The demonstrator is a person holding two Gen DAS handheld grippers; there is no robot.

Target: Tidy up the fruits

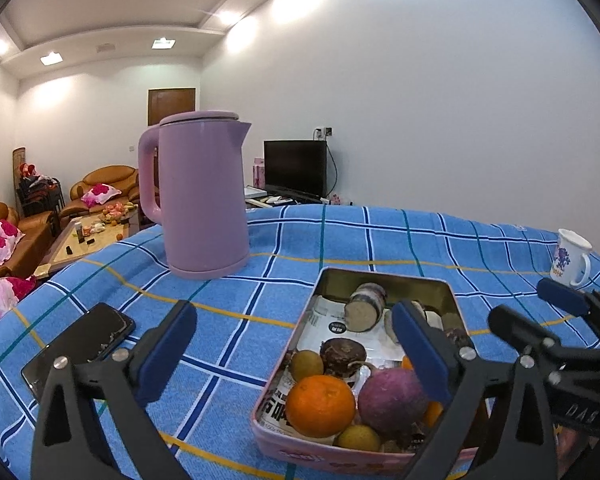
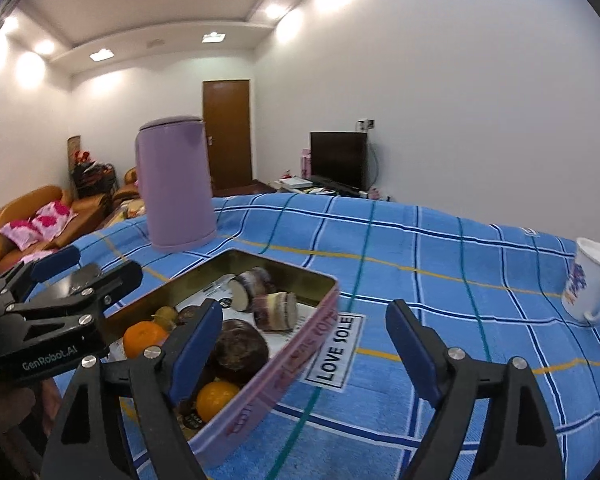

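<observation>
A blue plaid tablecloth (image 2: 440,264) bears a "LOVE SOLE" label (image 2: 334,354). On it sits a pink rectangular metal tin (image 1: 340,454) holding an orange mandarin (image 1: 320,406). Left gripper (image 1: 296,354), marked "GenRobot.AI", and right gripper (image 2: 304,350) both gape empty.

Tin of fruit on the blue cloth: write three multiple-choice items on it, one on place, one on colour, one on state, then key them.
1. Where does the kettle stand?
A. inside the tin
B. on the cloth beyond the tin
C. on the phone

2. What colour is the tin outside?
A. pink
B. green
C. black

3. How are the left tongs?
A. shut on the orange
B. shut on the mug
C. open, holding nothing

Key: 1 B, the kettle sits on the checked cloth past the tin's far rim. 2 A, its side wall is pink. 3 C, the blue pads stand wide apart and the orange lies in the tin.
</observation>
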